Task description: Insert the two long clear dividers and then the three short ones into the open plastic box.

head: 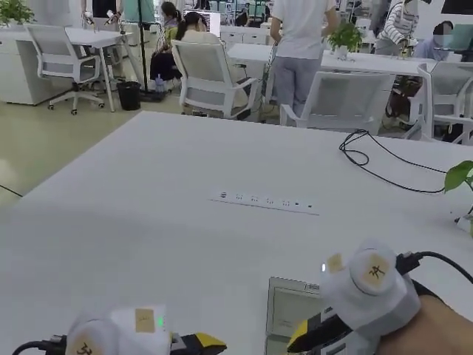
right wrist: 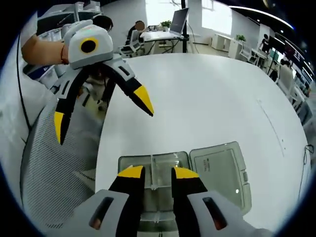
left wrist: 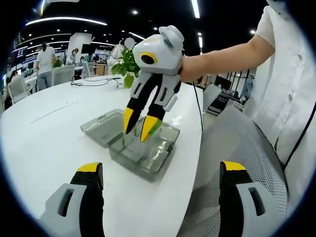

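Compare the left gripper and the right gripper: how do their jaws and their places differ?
The left gripper has its jaws wide apart and holds nothing; the right gripper has them nearly together, with a clear divider between. The right gripper points down into the open box; the left gripper hangs away from it, at the edge of the table. Both have yellow jaw tips.

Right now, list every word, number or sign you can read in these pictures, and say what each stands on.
Round sticker on the right gripper: one dark character, too blurred to read.
Second sticker, on the left gripper: blurred, unreadable.
Socket strip on the table: marks too small to read.
No text is legible.
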{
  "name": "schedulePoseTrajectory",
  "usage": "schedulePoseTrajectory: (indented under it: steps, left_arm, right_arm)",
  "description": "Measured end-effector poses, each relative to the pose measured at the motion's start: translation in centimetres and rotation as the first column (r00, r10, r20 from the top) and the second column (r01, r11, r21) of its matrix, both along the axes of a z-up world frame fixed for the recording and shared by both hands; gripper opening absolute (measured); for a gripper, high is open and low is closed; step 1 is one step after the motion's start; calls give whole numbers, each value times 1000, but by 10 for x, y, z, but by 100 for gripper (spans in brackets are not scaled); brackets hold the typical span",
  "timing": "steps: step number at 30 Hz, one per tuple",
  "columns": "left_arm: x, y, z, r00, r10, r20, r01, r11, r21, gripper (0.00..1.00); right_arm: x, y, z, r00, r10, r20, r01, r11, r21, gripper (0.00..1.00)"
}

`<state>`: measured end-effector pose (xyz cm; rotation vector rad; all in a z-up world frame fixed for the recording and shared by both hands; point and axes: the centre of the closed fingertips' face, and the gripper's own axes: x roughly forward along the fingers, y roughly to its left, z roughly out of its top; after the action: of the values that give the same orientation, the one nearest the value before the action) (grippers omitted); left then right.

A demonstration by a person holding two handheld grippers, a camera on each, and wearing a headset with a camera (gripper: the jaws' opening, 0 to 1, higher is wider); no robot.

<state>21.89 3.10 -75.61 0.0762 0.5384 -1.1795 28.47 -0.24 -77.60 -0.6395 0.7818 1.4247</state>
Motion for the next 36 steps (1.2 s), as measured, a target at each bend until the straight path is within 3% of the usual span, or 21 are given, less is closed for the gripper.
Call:
schedulePoseTrajectory:
  steps: [10,23,32,36]
  left_arm:
    - [0,1,0,1000,4,4,-4,1000,1,100]
    - [0,1,0,1000,6,4,-6,1000,5,100]
    - [-1,1,0,1000,8,2,-8,1000,7,100]
    - [-2,1,0,1000,9,1,-9,1000,8,100]
  right_arm:
    - [-4,-28,20,999,-31,22,30,999,28,35]
    - [-14,-80,28,997,-70,41,69,998,8,51]
    - [-21,-121,17,994,-107,29,108,993,-38,54]
    - [-27,-140,5,994,-105,19,106,991,-81,54]
